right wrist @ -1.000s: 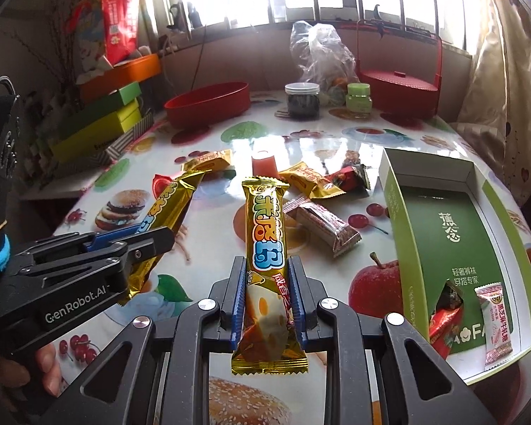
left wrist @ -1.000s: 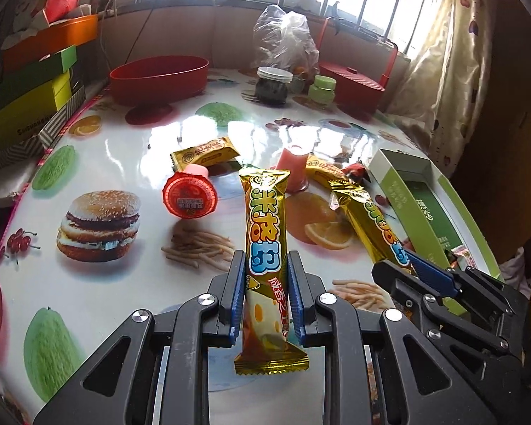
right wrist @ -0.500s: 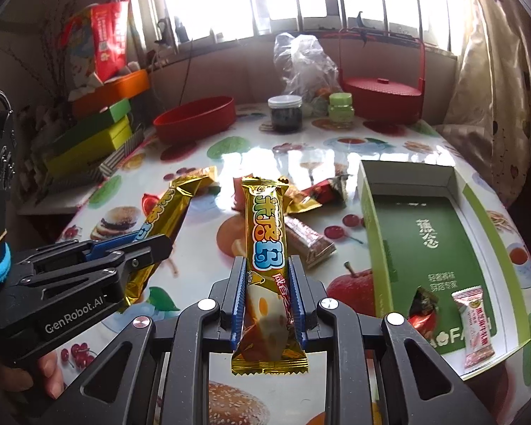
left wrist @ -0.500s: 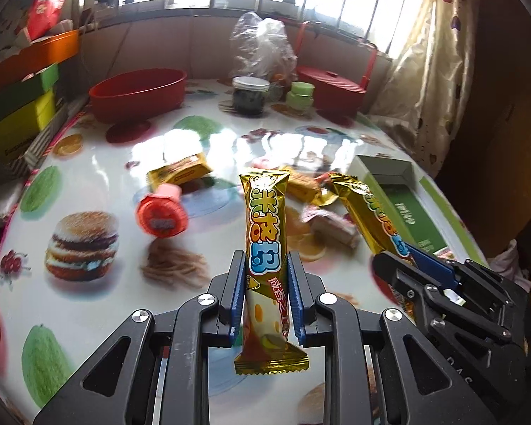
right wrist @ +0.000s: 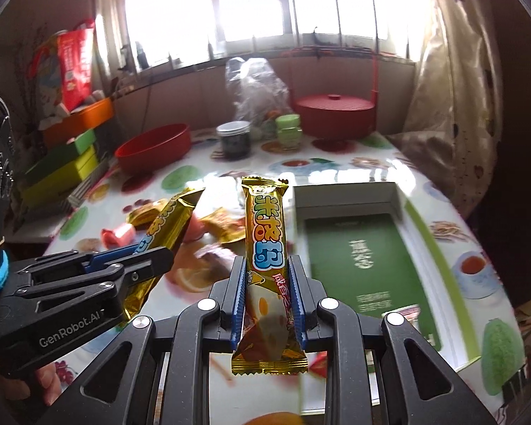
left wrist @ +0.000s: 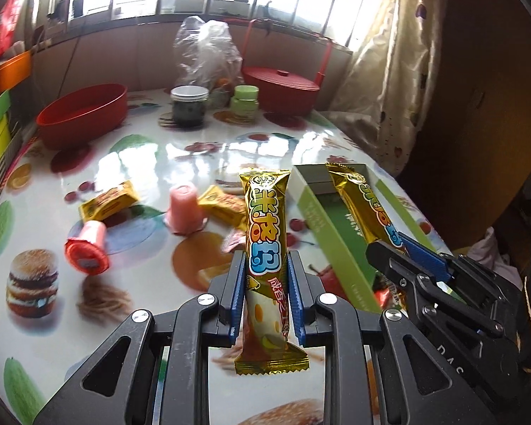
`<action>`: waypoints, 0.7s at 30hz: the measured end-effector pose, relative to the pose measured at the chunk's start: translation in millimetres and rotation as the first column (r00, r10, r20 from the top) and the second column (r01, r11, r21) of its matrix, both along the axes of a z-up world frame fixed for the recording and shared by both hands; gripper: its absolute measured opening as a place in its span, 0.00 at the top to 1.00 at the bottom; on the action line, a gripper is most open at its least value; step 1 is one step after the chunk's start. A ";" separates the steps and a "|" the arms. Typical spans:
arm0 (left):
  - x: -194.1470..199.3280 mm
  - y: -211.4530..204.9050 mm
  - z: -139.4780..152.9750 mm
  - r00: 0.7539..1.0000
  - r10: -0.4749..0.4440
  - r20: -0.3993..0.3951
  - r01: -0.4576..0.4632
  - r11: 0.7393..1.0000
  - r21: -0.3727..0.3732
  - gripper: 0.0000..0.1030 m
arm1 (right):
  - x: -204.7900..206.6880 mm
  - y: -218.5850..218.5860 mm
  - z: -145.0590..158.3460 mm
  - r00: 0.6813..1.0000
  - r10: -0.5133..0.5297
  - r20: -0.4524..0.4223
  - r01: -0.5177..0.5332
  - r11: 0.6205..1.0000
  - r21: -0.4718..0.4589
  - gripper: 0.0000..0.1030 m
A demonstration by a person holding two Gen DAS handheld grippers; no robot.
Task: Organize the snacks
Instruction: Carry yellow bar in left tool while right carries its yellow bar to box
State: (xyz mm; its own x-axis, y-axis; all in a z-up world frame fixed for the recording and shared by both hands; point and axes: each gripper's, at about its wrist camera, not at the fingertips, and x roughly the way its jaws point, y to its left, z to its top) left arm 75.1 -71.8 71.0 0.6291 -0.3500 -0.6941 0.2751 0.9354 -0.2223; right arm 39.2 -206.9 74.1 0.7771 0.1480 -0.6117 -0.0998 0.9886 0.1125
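My left gripper (left wrist: 265, 265) is shut on a gold snack bar (left wrist: 267, 219) that stands upright between its blue pads. My right gripper (right wrist: 267, 269) is shut on a second gold snack bar (right wrist: 267, 223), also upright. Each gripper shows in the other view: the right one (left wrist: 389, 248) holds its bar (left wrist: 364, 205) over the open green box (left wrist: 322, 219), and the left one (right wrist: 159, 258) holds its bar (right wrist: 166, 219) to the left. The green box (right wrist: 357, 244) lies on the table right of both bars, with small wrapped snacks at its near end.
On the fruit-print table lie two yellow packets (left wrist: 109, 202), a pink jelly cup (left wrist: 184, 209) standing upside down and a red-lidded one (left wrist: 86, 248) on its side. At the back stand a red bowl (left wrist: 81, 113), a dark jar (left wrist: 189, 106), a green jar (left wrist: 246, 97) and a red lidded basket (left wrist: 283, 85).
Both grippers have moved right and a little forward with their bars. The green box is now nearer and more central, and the right bar is over it.
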 end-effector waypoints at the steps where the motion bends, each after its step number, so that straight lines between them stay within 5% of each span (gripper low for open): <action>1: 1.7 -3.7 0.3 1.000 -0.008 -0.003 0.008 1.000 -0.002 0.77 | 0.2 -4.9 0.4 1.000 -0.013 -0.001 0.013 1.000 0.000 0.79; 21: 24.8 -83.2 -6.4 0.983 -0.175 -0.053 0.172 0.983 -0.056 0.77 | 5.0 -75.2 -14.5 0.984 -0.166 -0.060 0.164 0.986 -0.039 0.79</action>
State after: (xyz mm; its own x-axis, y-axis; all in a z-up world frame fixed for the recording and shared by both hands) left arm 100.0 -155.0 64.6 0.5150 -0.4865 -0.7058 0.4177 0.8614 -0.2889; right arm 44.2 -282.1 59.6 0.7489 -0.0011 -0.6627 0.0717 0.9943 0.0793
